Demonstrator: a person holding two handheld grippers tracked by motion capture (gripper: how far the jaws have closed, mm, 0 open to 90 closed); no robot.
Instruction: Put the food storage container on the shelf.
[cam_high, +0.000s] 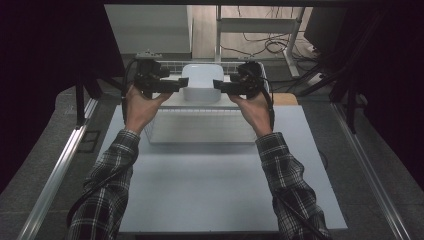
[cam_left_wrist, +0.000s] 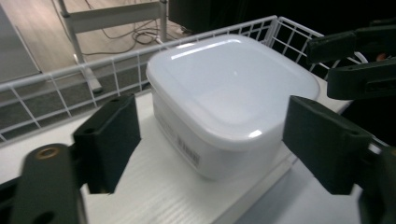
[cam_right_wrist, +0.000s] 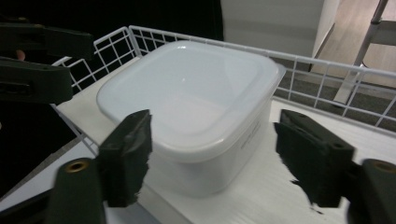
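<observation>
A white lidded plastic box (cam_high: 202, 82) stands on a white board (cam_high: 172, 100) inside a white wire basket (cam_high: 200, 126) at the far end of the table. My left gripper (cam_high: 181, 85) is at the box's left side and my right gripper (cam_high: 219, 86) at its right side. In the left gripper view the box (cam_left_wrist: 233, 88) sits between my wide-apart jaws; the left gripper (cam_left_wrist: 215, 144) is open. The right gripper view shows the box (cam_right_wrist: 187, 93) the same way, and the right gripper (cam_right_wrist: 219, 161) is open. Neither pair of jaws touches the box.
The white tabletop (cam_high: 225, 190) stretches toward me in front of the basket. Metal rails (cam_high: 55, 175) run along both sides. Desk legs and floor cables (cam_high: 270, 45) lie behind the basket. Dark curtains hang left and right. A wooden piece (cam_high: 286, 98) sits right of the basket.
</observation>
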